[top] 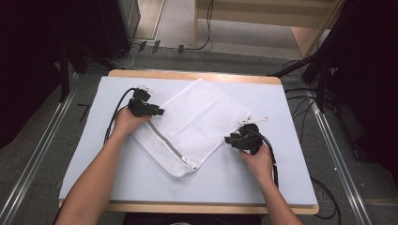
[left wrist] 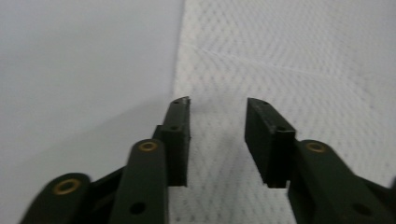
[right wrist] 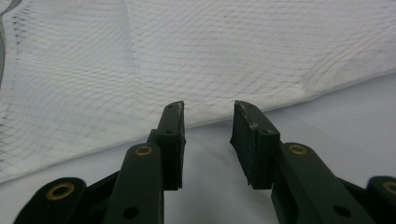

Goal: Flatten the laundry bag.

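A white mesh laundry bag (top: 192,124) lies flat and skewed on the table, its grey zipper (top: 171,145) running along the lower left edge. My left gripper (top: 161,112) rests at the bag's left corner, jaws open over the mesh (left wrist: 280,65) near its edge, nothing pinched between them. My right gripper (top: 228,139) sits at the bag's right edge. Its jaws stand open, tips just at the mesh border (right wrist: 210,70), with bare table surface between the pads (right wrist: 173,135).
The bag lies on a pale blue mat (top: 141,178) covering a wooden table (top: 192,75). A small white tag (top: 256,120) sticks out by the right gripper. Black stands and cables (top: 300,101) line the floor at both sides.
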